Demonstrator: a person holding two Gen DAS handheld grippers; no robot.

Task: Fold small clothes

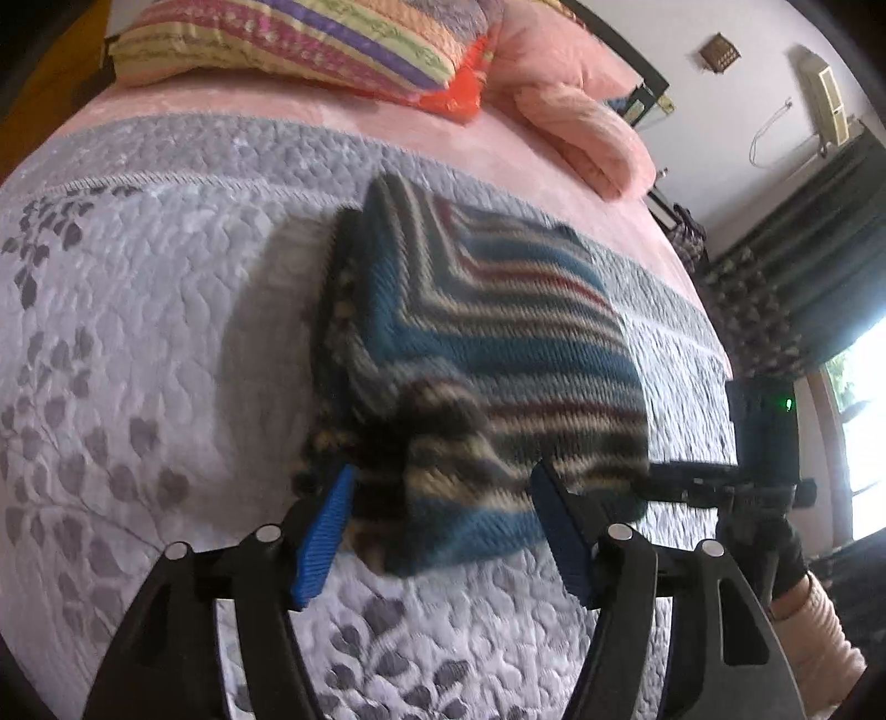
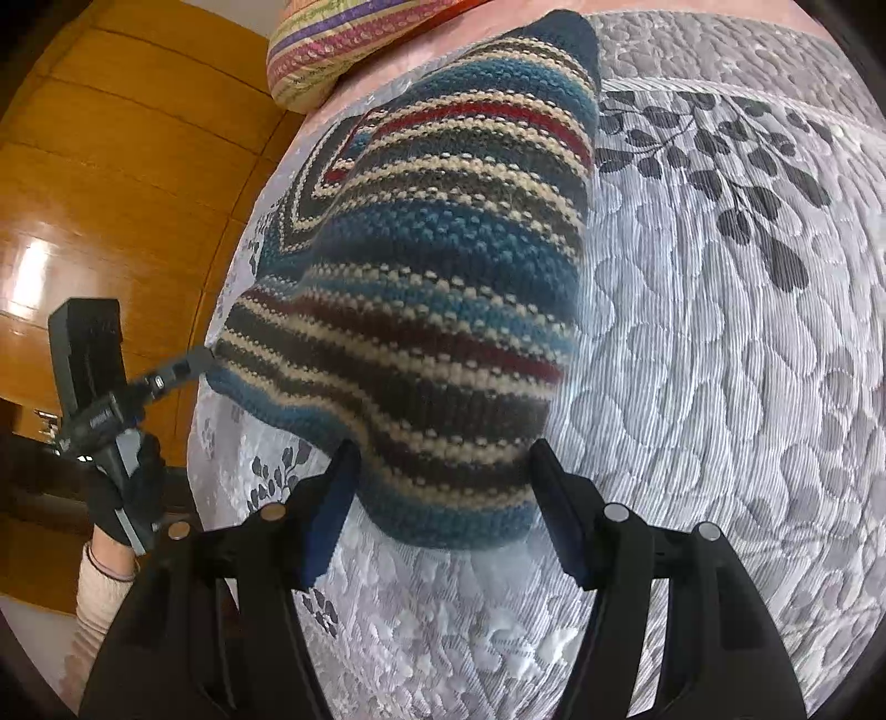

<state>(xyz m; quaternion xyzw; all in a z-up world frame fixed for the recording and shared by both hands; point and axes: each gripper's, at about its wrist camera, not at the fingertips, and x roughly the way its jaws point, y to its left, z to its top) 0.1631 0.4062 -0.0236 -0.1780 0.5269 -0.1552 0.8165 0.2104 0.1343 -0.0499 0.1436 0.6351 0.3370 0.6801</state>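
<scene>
On the grey quilt (image 1: 138, 343) lies my striped knit (image 1: 476, 354), folded; both the left gripper (image 1: 443, 531) and right gripper (image 2: 437, 515) stand spread apart. I should level the edges before pressing flat.

A home bedroom: a bed (image 1: 166, 332) under a grey leaf-patterned quilt, a striped pillow (image 1: 299, 44), a pink blanket (image 1: 576, 122), dark curtains (image 1: 819, 266) beside a bright window (image 1: 864, 432), and a wooden wardrobe (image 2: 111, 166).
</scene>
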